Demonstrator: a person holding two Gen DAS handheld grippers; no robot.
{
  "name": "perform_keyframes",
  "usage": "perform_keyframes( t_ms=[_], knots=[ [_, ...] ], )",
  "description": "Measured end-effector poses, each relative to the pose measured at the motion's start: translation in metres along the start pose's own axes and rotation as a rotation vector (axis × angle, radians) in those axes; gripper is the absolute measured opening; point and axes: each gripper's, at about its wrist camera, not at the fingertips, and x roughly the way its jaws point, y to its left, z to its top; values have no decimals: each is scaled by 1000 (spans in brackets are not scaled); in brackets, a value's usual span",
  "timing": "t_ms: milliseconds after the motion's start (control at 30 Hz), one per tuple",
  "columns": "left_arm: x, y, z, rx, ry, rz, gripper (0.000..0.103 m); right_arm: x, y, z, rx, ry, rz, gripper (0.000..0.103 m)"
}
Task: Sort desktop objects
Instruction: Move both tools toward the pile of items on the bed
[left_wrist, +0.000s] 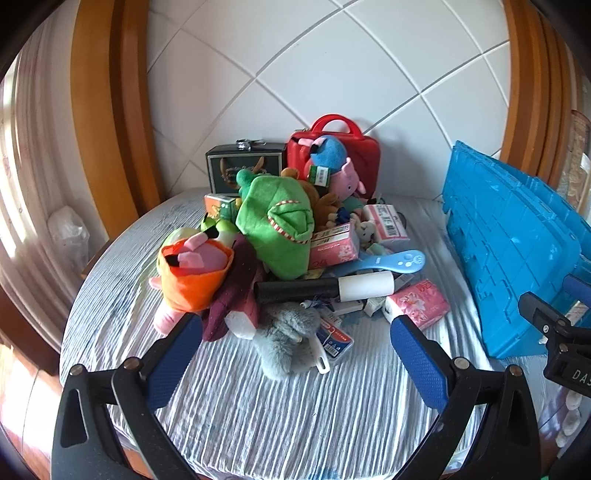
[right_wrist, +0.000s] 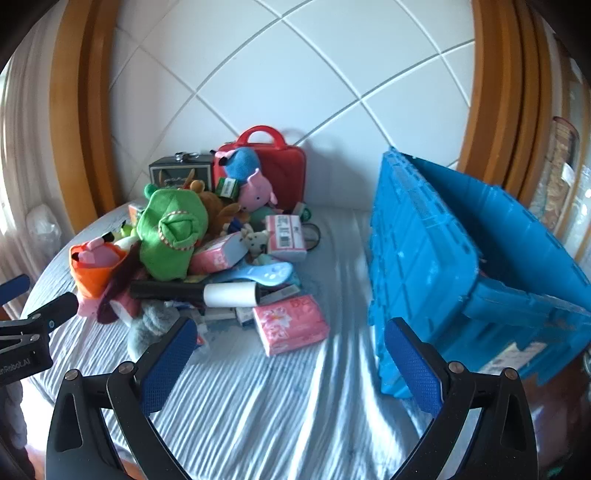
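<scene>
the fingers (left_wrist: 173, 365) of our left gripper (left_wrist: 295, 362) stand spread wide with nothing between them, their blue pads hanging over the striped tablecloth (left_wrist: 258, 413). our right gripper (right_wrist: 291, 363) is likewise spread and empty.

ahead of the left gripper lies the pile of desktop objects. nearest, in the gap between the fingers, we see a grey fluffy toy (left_wrist: 286, 338), clear of both pads. just beyond it a lint roller (left_wrist: 328, 288) lies crosswise, black handle to the left, white roll to the right. the left pad's tip sits near a maroon cloth (left_wrist: 229, 299) and an orange-clad plush (left_wrist: 192, 273); the right pad's tip is just beside a pink tissue pack (left_wrist: 419, 304). further back rise a green plush (left_wrist: 280, 225), a pink pig plush (left_wrist: 341, 173), a blue spoon-shaped scoop (left_wrist: 395, 264), a red case (left_wrist: 343, 151) and a dark box (left_wrist: 245, 166) against the tiled wall.

in the right wrist view, the blue crate (right_wrist: 443, 251) stands tilted to the right, its near corner beside the right pad; the pile lies ahead and left.
</scene>
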Motion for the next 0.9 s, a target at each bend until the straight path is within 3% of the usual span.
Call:
perform_keyframes(
  t_ms=[333,533,633,767,900],
  knots=[
    [34,5,-11,-145,89,147,103,64,5,13,-127,75,171,103],
    [69,20,-34,-242,206,282,103,117,5,11,-207,166,299,103],
    [89,27,-44,-267,264,330,103,145,6,5,-229,212,320,103],
    [119,30,-49,-249,295,306,103,176,3,-5,-211,291,323,103],
    [160,27,-43,-191,324,244,103,198,-3,-12,-173,345,251,103]
  ],
)
